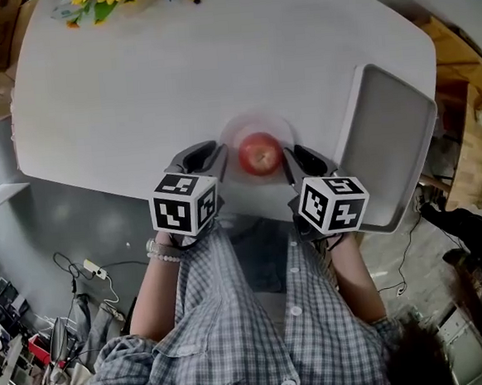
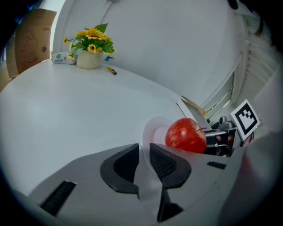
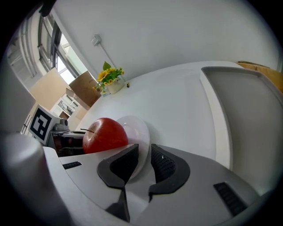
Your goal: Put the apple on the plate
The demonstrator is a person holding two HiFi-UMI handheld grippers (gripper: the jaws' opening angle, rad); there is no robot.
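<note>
Both the left gripper (image 2: 143, 151) and right gripper (image 3: 144, 153) pinch the plate (image 1: 257, 126), mid-frame and maybe lifted, so keep it flat or the apple (image 1: 259, 154) rolls off.

The left tongs (image 2: 143, 152) are pinching the near rim of the white plate (image 2: 154, 129), with the red apple (image 2: 185, 135) sitting on it. A pot of sunflowers (image 2: 90, 52) is standing far back on the white surface (image 2: 66, 110).
</note>
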